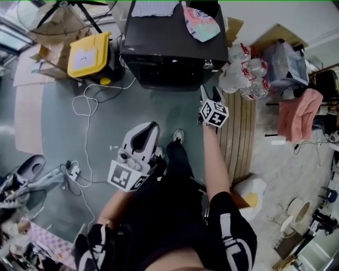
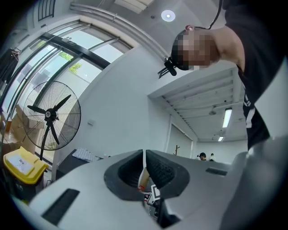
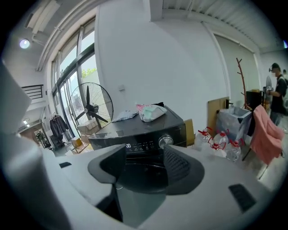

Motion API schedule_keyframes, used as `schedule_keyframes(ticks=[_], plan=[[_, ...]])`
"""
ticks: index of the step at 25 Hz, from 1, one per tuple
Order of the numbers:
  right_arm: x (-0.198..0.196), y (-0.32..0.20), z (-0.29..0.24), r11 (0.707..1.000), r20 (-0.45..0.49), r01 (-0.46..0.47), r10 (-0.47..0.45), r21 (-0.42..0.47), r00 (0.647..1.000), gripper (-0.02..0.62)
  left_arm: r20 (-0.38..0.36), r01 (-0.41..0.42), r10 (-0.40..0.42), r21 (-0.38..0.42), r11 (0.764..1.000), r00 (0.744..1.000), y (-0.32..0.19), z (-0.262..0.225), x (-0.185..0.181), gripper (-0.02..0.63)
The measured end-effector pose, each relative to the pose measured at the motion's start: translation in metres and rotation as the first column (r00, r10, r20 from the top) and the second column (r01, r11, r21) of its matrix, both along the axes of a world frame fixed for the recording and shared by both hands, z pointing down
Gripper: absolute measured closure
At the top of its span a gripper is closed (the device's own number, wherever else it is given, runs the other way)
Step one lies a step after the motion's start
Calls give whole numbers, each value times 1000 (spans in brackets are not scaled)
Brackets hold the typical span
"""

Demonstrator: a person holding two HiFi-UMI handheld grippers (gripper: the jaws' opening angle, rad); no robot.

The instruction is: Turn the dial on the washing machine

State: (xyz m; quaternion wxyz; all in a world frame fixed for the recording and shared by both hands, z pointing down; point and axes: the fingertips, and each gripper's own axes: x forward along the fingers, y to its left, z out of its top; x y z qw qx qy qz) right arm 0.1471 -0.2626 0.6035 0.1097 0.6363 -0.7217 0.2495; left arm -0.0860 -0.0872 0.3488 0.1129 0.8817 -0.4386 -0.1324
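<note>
The black washing machine point(image 1: 172, 45) stands at the top centre of the head view, with its silver dial point(image 1: 207, 64) at the right end of the front panel. My right gripper point(image 1: 210, 94) is held out towards that corner, a short way in front of the dial and apart from it. Its jaws stand open and empty, and in the right gripper view point(image 3: 144, 155) the dial point(image 3: 165, 140) shows just above the right jaw. My left gripper point(image 1: 147, 131) hangs back near the person's legs, tilted up at the ceiling point(image 2: 144, 155). Its jaws are shut with nothing between them.
A pink-and-green bag point(image 1: 201, 24) and a folded cloth point(image 1: 153, 8) lie on the machine's top. A yellow bin point(image 1: 89, 53) stands left of it, with white cables point(image 1: 87, 106) trailing over the floor. Water bottles point(image 1: 246, 74), a wooden slatted board point(image 1: 238, 132) and a pink cloth point(image 1: 299, 114) are on the right.
</note>
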Motion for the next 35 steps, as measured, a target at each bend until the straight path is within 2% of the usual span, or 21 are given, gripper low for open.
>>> schedule_keyframes(ticks=[5,11,15,18,20,21,22,24,25,26,30,33,35], plan=[[24,-53,48,999,47,-25,27,-44,999,316,15,16,-16,-22,1000,1000,-33,17,25,569],[50,-124,100,996,123,-9,20,-88,992,282,22,38,-37,-46,998,999,-76,36,58,569],[57,-156,119,995,143,4,11,-104,990,278,20,48,-47,-43,998,999,-95,43,74,569],[57,-168,127,994,146,12,4,-110,989,287,35,54,-51,-90,994,998,-98,59,78,569],[57,-169,128,994,113,5,7,-110,994,308,44,61,-57,-107,992,997,-98,64,77,569],[56,-168,129,994,52,3,2,-109,999,310,49,64,-59,-112,992,997,-99,66,77,569],[54,-168,128,994,-52,3,-9,-109,999,310,55,66,-60,-114,991,997,-99,67,75,569],[48,-169,127,994,-263,2,-30,-106,964,310,63,67,-60,-114,991,996,-100,70,72,569],[46,-170,126,995,-312,-1,-31,-102,949,308,63,68,-61,-115,991,996,-100,70,69,569],[46,-170,126,995,-325,-4,-29,-100,945,307,61,69,-62,-116,991,996,-100,71,67,569],[41,-148,107,993,-277,13,-44,-113,960,279,46,72,-68,-105,992,997,-88,64,54,569],[27,-103,55,995,-254,64,-81,-72,964,282,25,71,-69,-63,996,997,-74,43,43,569],[16,-67,2,996,-215,92,-94,-19,972,312,17,67,-66,-39,997,998,-64,25,36,569]])
